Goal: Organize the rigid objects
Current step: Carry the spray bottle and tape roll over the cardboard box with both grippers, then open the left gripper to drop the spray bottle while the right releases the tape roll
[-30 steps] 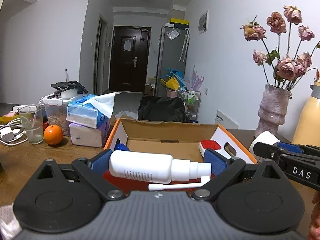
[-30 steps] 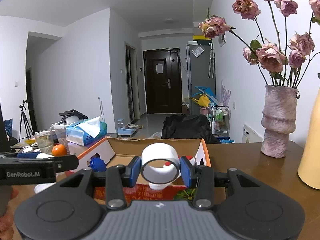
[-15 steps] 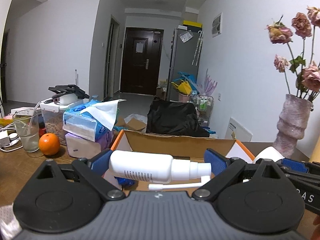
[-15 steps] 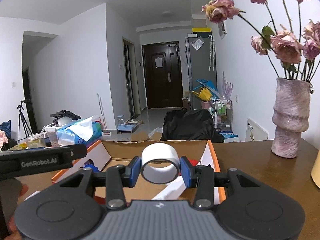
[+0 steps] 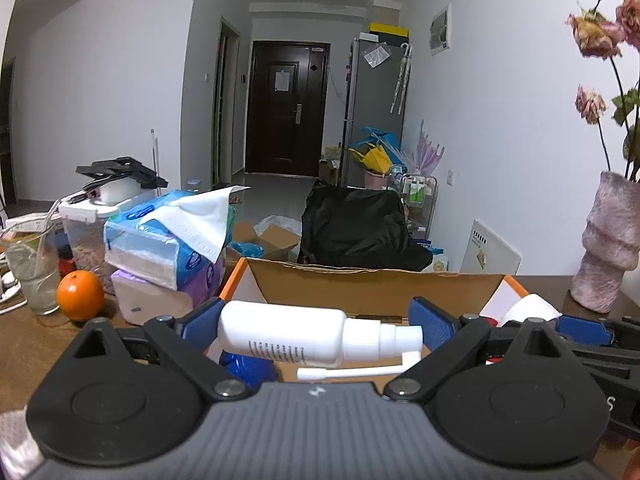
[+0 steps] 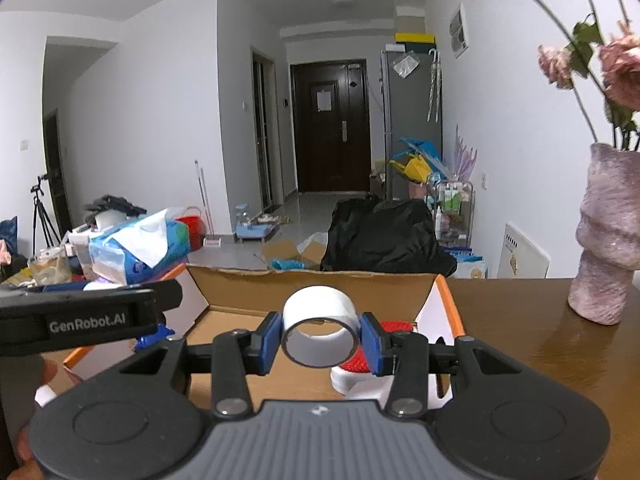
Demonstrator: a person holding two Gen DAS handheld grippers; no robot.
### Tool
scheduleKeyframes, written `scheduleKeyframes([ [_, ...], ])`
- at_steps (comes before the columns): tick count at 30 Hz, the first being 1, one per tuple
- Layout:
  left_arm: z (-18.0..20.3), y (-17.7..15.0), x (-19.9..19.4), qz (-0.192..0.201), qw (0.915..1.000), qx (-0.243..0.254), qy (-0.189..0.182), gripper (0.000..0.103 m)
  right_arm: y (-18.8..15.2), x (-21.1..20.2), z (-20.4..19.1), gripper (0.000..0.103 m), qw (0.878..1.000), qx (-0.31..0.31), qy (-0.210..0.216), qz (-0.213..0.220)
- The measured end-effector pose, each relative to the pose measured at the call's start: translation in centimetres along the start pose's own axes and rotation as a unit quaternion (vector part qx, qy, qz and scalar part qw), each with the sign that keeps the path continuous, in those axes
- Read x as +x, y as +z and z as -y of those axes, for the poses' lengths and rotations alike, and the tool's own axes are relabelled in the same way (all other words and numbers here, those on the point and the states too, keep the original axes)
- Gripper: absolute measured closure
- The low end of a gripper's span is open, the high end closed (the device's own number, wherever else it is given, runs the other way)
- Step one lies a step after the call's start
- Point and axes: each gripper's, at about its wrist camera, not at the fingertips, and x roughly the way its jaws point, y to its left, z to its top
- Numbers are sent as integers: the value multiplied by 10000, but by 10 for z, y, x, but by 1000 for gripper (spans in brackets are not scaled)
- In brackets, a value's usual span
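My left gripper (image 5: 316,322) is shut on a white spray bottle (image 5: 288,338), held crosswise over the near edge of an open cardboard box (image 5: 372,280). My right gripper (image 6: 320,334) is shut on a white tape roll (image 6: 320,318), held above the same box (image 6: 304,284). Inside the box lie a blue object (image 5: 248,368) and a white item with a red top (image 6: 360,356). The right gripper with its roll (image 5: 528,308) shows at the right of the left wrist view. The left gripper's body (image 6: 88,320) shows at the left of the right wrist view.
Tissue packs (image 5: 168,240), an orange (image 5: 80,296), a glass (image 5: 32,268) and a lidded container (image 5: 88,220) stand left of the box. A pink vase of dried roses (image 6: 608,240) stands on the brown table (image 6: 520,320) at the right.
Both grippers have moved forward and up over the box with their loads. The vase and flowers have shifted toward the right edge in both views.
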Motion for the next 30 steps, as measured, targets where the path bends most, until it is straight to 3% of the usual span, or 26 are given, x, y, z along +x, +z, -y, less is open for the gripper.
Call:
scheduleKeyframes([
  [14, 2, 0, 18, -136, 9994, 307, -64, 2, -4, 33, -3, 61, 9984, -292, 22, -488],
  [17, 0, 1, 14, -99, 9996, 236, -105, 0, -4, 31, -2, 42, 9984, -272, -67, -498],
  [19, -3, 3, 16, -159, 9996, 207, -65, 0, -4, 29, -3, 21, 9984, -303, -209, -433],
  [22, -7, 2, 19, -246, 9996, 114, 10, 0, -3, 24, 0, 3, 9984, -304, -327, -358],
  [30, -13, 2, 17, -246, 9995, 96, 181, 0, -2, 21, 5, 0, 9980, -234, -495, -311],
])
